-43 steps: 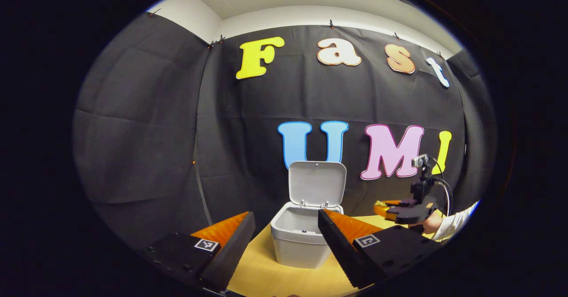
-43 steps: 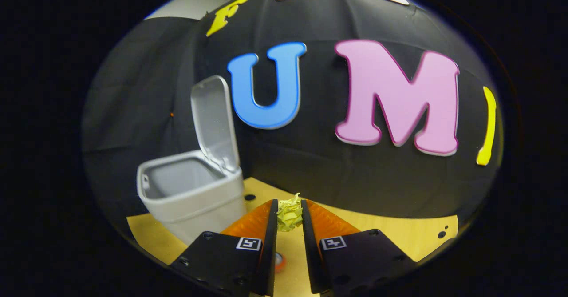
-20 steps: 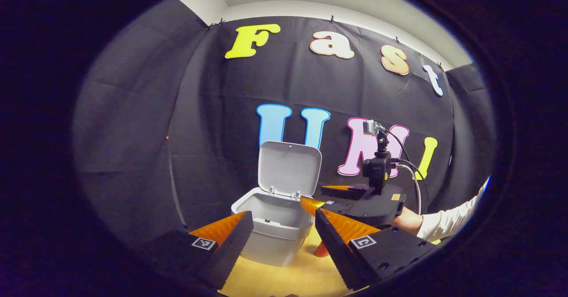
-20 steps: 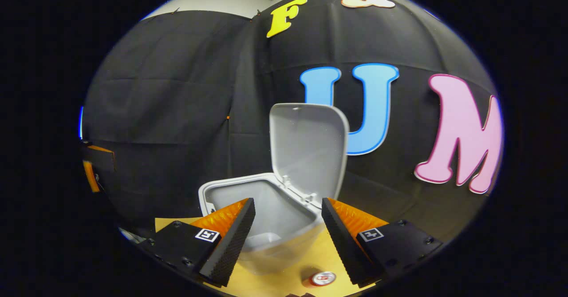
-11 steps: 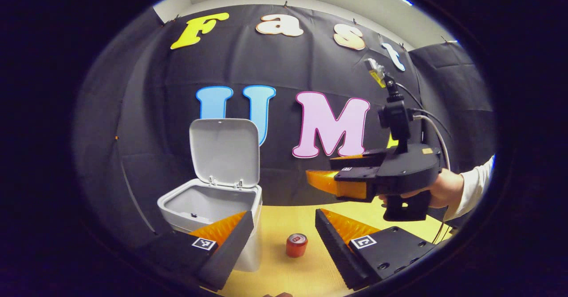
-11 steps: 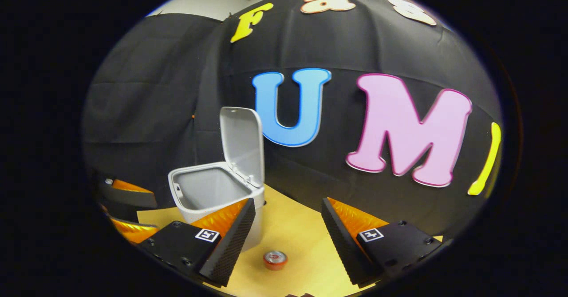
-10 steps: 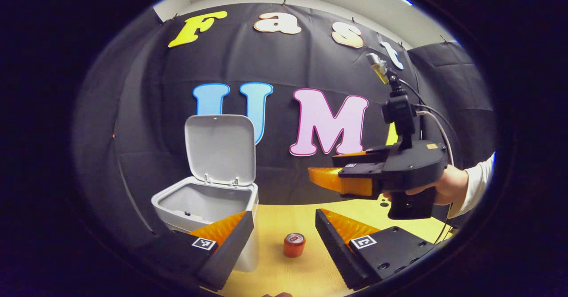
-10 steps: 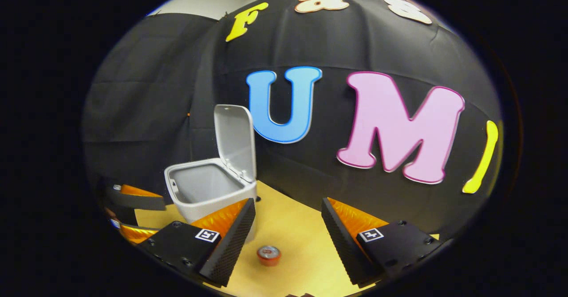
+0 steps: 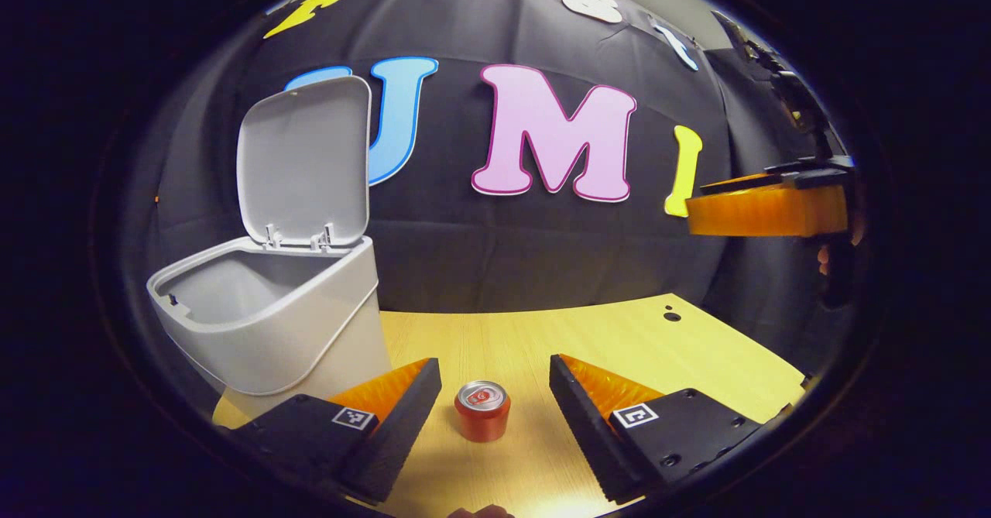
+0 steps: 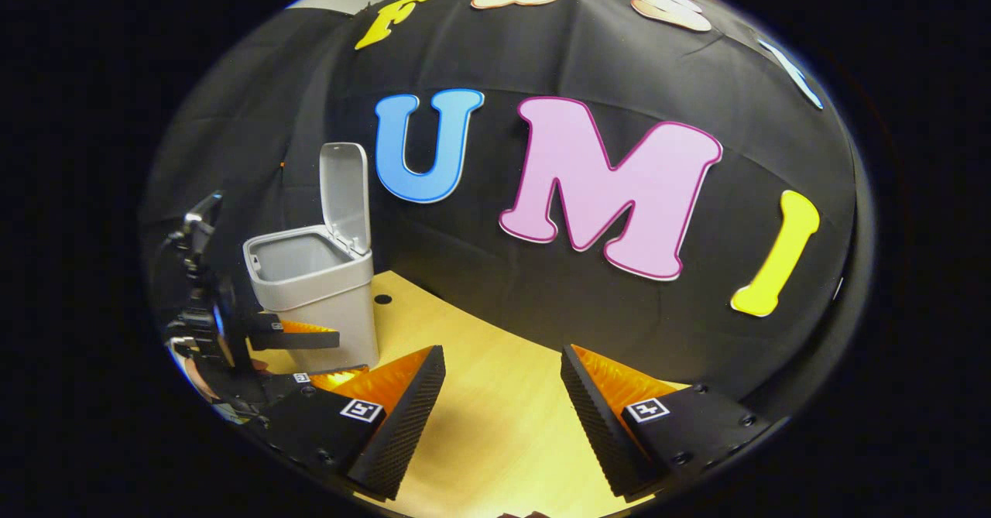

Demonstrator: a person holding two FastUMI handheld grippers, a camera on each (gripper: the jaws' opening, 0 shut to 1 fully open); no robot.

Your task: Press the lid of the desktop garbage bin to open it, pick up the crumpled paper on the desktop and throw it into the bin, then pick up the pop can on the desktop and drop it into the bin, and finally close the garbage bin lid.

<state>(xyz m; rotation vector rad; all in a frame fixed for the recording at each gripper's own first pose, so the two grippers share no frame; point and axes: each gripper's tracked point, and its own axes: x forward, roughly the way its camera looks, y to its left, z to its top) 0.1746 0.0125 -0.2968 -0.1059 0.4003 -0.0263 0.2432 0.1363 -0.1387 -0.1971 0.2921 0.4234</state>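
Small red aluminium pop can (image 9: 481, 410) upright on the light wooden bench (image 9: 588, 340), silver top up, at 6 o'clock in the left gripper view, sitting between the fingers of the left tool (image 9: 495, 382); fingers spread wide, clear gap on both sides, nothing gripped. Grey plastic desktop garbage bin (image 9: 271, 324) just beside it at about 9 o'clock, base close to the left finger (image 9: 391, 413); hinged grey lid (image 9: 303, 163) stands up, tilted slightly back, mouth open. Bin contents can't be made out from this angle. Right tool (image 9: 766, 210) at 3 o'clock in the same view, held well above the bench and well apart from the can, a bit of the hand behind it at the edge. In the right gripper view the right tool (image 10: 503, 398) has its fingers spread too, holding nothing, bare bench between them; bin (image 10: 325, 293) at 9 o'clock with lid (image 10: 345, 193) up, left tool (image 10: 298, 351) low beside the bin's front at about 8 o'clock. Dark round hole (image 9: 672, 317) in the bench near its far right edge, well apart from the can.
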